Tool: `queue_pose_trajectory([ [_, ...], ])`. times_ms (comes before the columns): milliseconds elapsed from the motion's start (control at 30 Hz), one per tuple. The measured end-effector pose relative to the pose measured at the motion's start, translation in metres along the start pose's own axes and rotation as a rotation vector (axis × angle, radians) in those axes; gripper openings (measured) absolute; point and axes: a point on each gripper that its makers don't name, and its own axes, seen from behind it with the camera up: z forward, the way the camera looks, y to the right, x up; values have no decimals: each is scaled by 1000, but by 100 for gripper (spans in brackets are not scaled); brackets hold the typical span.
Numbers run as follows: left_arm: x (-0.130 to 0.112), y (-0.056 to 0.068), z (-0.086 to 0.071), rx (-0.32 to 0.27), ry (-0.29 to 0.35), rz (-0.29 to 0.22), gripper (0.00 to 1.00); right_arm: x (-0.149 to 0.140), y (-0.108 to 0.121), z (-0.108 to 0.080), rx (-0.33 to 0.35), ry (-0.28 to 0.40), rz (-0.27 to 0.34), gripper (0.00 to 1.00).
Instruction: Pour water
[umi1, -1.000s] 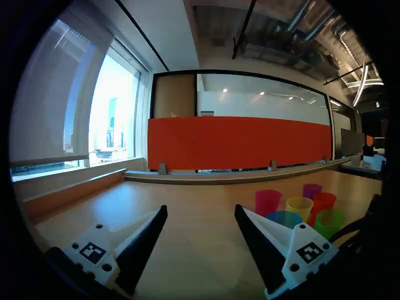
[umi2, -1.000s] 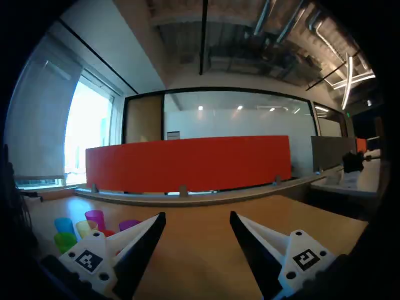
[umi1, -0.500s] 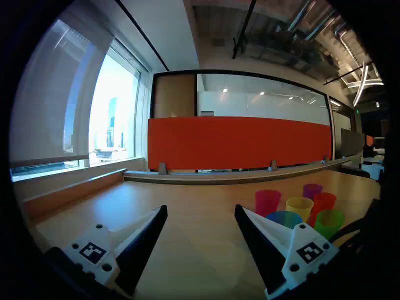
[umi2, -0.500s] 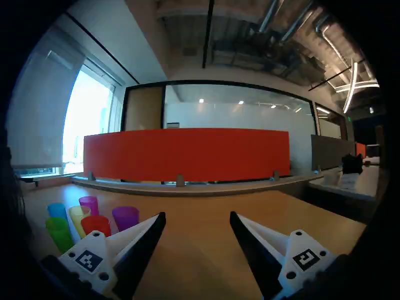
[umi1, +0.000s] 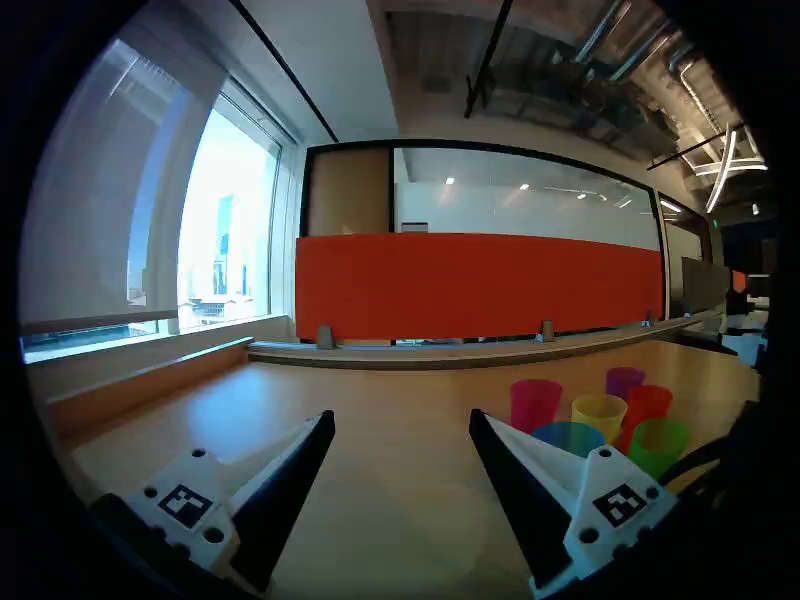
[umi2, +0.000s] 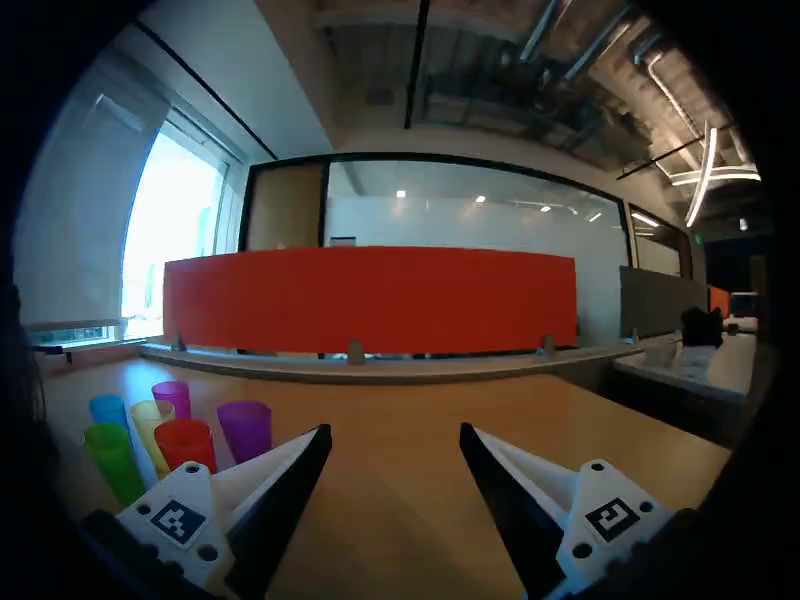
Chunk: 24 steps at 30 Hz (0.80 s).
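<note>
Several coloured plastic cups stand upright in a cluster on the wooden table (umi1: 400, 420). In the left gripper view they are at the right: pink cup (umi1: 535, 403), yellow cup (umi1: 598, 415), blue cup (umi1: 570, 437), green cup (umi1: 658, 445), red cup (umi1: 648, 405), purple cup (umi1: 624, 381). My left gripper (umi1: 400, 440) is open, to the left of the cups, nothing between its fingers. In the right gripper view the cups are at the left: green cup (umi2: 112, 462), red cup (umi2: 184, 445), purple cup (umi2: 245, 430), yellow cup (umi2: 152, 425). My right gripper (umi2: 395, 450) is open and empty, right of the cups.
An orange divider panel (umi1: 480, 285) runs along the table's far edge, with a glass wall behind it. A big window (umi1: 225, 240) and a low wooden ledge (umi1: 140, 385) lie on the left. A neighbouring desk with dark objects (umi2: 690, 350) stands at the right.
The right gripper has risen and tipped down, so the cups show fuller and higher at its left. The left gripper has stayed still.
</note>
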Motion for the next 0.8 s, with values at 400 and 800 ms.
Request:
queue_pose_trajectory([
  [400, 0, 0, -1, 0, 0, 0, 100, 0, 2, -3, -2, -1, 0, 99],
  [800, 0, 0, -1, 0, 0, 0, 100, -1, 3, -3, -3, -3, 1, 99],
])
